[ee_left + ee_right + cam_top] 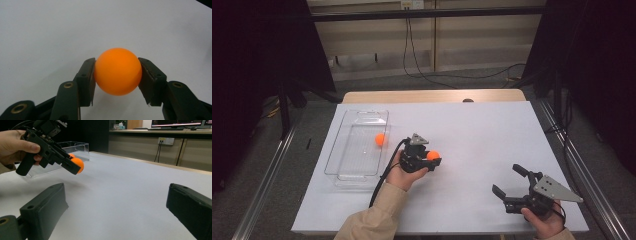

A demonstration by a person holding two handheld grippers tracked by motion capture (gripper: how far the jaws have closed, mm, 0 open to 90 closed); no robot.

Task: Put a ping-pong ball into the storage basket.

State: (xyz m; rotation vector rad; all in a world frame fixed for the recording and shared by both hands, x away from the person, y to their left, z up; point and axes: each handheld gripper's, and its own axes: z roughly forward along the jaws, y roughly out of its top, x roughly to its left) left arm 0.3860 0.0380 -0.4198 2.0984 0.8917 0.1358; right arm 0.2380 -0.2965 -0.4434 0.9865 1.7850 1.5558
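Right gripper (508,181), at 5 o'clock nr table (482,130) edge, is held wide open w/ nothing between its matte black jaws. Smooth round orange ball (117,71) is clamped mid-table by left gripper (434,159), off the white sheet. At 10 o'clock, clear rectangular plastic tray (343,150) is seen w/ second orange ball (380,139) inside.

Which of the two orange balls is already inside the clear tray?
The ball left of the left hand-held gripper; the other ball sits clamped in its jaws.

A white table (472,130) carries a clear tray (343,155) at its left.
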